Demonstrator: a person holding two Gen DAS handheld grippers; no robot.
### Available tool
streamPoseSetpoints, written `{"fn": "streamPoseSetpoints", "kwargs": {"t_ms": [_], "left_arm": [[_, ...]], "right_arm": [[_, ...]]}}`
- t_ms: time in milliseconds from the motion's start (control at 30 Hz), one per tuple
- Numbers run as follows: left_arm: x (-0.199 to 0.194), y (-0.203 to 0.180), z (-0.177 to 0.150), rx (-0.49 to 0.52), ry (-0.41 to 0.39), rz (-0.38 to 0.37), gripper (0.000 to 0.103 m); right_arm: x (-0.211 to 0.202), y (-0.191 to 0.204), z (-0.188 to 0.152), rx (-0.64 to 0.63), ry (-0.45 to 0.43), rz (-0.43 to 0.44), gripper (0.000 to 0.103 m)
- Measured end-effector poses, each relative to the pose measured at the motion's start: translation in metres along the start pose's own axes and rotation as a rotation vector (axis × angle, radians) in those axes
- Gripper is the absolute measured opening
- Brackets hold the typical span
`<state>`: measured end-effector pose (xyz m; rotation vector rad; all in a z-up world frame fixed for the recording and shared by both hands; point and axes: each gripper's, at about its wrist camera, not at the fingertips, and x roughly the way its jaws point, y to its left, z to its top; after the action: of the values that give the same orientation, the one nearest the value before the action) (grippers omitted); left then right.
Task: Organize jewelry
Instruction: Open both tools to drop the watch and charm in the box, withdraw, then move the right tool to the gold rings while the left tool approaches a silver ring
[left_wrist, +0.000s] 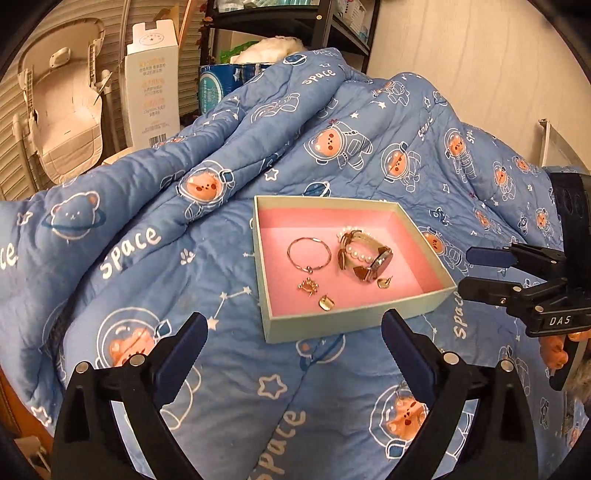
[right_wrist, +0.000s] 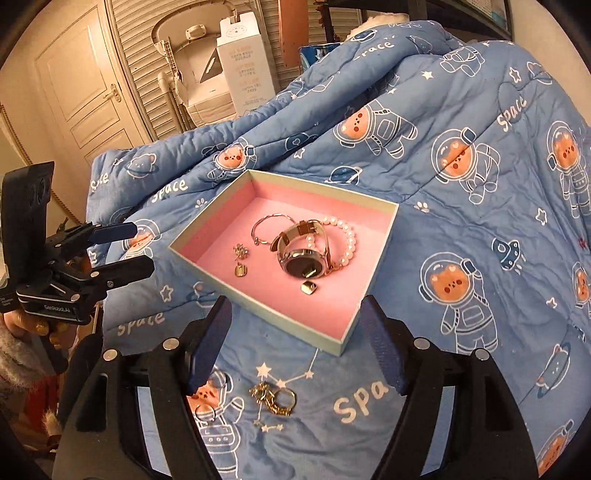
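Observation:
A pale green box (left_wrist: 354, 320) with a pink lining lies on the blue quilt. Inside it are a thin bangle (left_wrist: 309, 254), a watch (left_wrist: 369, 260) on a pearl bracelet (right_wrist: 347, 240), and three small gold pieces (left_wrist: 327, 302). My left gripper (left_wrist: 293, 325) hangs open and empty just before the box's near wall. At the box's right side my right gripper (left_wrist: 474, 271) is open too, with nothing in it. In the right wrist view, gold rings (right_wrist: 275, 398) lie on the quilt below the right gripper (right_wrist: 295, 310), in front of the box (right_wrist: 258, 306). The left gripper (right_wrist: 142, 247) shows at the left.
The bear-print quilt (left_wrist: 229, 236) rises in folds behind the box. A tall white carton (left_wrist: 151, 92), a beige baby seat (left_wrist: 62, 107) and a dark shelf (left_wrist: 325, 26) stand beyond it. A panelled door (right_wrist: 88, 85) is far left. Another ring (right_wrist: 205, 411) lies by the right gripper's left finger.

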<state>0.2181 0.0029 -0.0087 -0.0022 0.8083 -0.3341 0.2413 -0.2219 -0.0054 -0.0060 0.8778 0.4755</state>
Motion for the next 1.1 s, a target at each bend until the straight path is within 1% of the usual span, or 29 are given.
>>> {"fn": "streamPoseSetpoints", "kwargs": {"t_ms": [200,267,367,467,567,600,633,800,867,933,1000,1100], "left_arm": [[-0.009,-0.010,-0.027,-0.019,0.005,-0.026,0.093],[-0.013,-0.016,-0.037,-0.019,0.004,-0.026,0.093],[-0.018,-0.029,-0.050,0.010,-0.004,-0.034,0.093],[-0.022,-0.043,-0.064,0.053,-0.008,-0.052,0.092],[-0.023,-0.059,-0.077,0.090,0.000,-0.074,0.091],[-0.021,-0.063,-0.080,0.097,0.006,-0.084,0.089],[-0.020,-0.068,-0.083,0.103,0.013,-0.091,0.086],[-0.008,-0.084,-0.093,0.115,0.050,-0.133,0.072],[-0.003,-0.090,-0.096,0.131,0.062,-0.136,0.067],[0.003,-0.094,-0.099,0.137,0.076,-0.138,0.057],[0.007,-0.097,-0.100,0.139,0.085,-0.148,0.054],[0.013,-0.100,-0.104,0.151,0.091,-0.140,0.049]], "right_arm": [[-0.006,0.001,-0.030,0.020,0.018,0.014,0.072],[-0.007,0.001,-0.039,0.030,0.026,0.001,0.072],[-0.010,0.002,-0.049,0.039,0.025,0.018,0.072],[-0.012,0.001,-0.057,0.050,0.020,0.008,0.072],[-0.011,0.001,-0.065,0.046,0.028,0.002,0.068],[-0.010,0.003,-0.068,0.035,0.032,0.001,0.064],[-0.008,0.005,-0.070,0.021,0.039,0.003,0.062],[0.001,0.015,-0.082,-0.067,0.072,-0.001,0.058],[0.005,0.015,-0.086,-0.083,0.085,0.000,0.056],[0.008,0.014,-0.089,-0.092,0.094,0.010,0.055],[0.012,0.013,-0.092,-0.100,0.107,0.006,0.055],[0.018,0.009,-0.094,-0.105,0.124,0.007,0.054]]}}
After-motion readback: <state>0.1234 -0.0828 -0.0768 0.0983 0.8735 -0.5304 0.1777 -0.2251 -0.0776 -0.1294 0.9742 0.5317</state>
